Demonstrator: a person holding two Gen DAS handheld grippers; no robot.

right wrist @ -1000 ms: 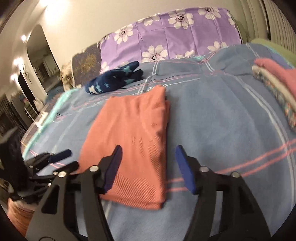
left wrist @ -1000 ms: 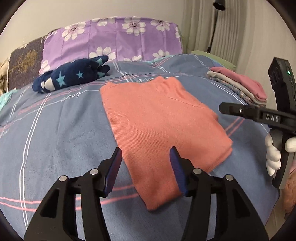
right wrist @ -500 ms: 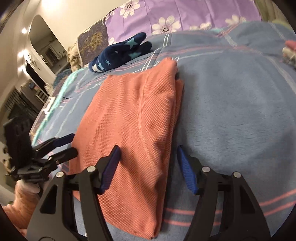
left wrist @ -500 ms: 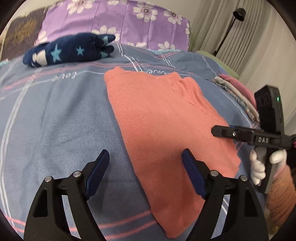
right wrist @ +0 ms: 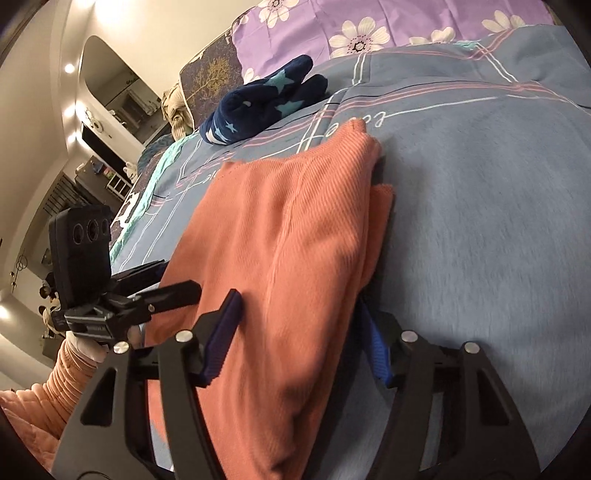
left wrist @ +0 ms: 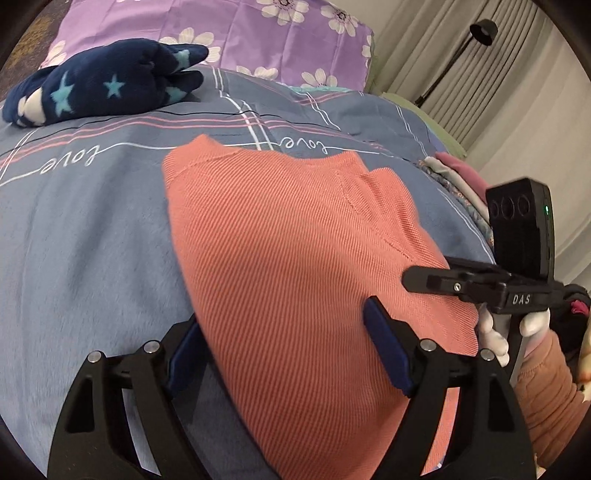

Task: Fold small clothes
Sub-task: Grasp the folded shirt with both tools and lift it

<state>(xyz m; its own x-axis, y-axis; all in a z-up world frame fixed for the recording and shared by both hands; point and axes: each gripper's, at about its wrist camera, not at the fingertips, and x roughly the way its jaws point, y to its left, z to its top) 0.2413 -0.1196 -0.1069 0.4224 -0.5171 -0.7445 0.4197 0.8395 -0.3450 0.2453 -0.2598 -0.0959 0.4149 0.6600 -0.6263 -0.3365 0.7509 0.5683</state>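
A coral knit garment [left wrist: 295,240] [right wrist: 295,221] lies folded lengthwise on the blue bedspread [left wrist: 92,240]. My left gripper [left wrist: 284,350] is open and low over the garment's near left edge. One pad is on the bedspread side and the other above the cloth. My right gripper [right wrist: 295,338] straddles the thick folded right edge. Its jaws are closing slightly with cloth between them, and the pads do not press; the right pad is half hidden behind the fold. Each gripper shows in the other's view, the right gripper [left wrist: 424,278] and the left gripper [right wrist: 173,280].
A navy star-patterned soft item [left wrist: 103,85] [right wrist: 266,107] lies at the head of the bed before a purple floral pillow [left wrist: 258,29]. A stack of folded clothes [left wrist: 458,173] sits at the right edge. A gloved hand [left wrist: 491,332] and a pink sleeve [left wrist: 546,387] hold the right tool.
Both grippers came forward and down onto the garment's near end. The left jaws widened. Each gripper now straddles one side edge of the cloth.
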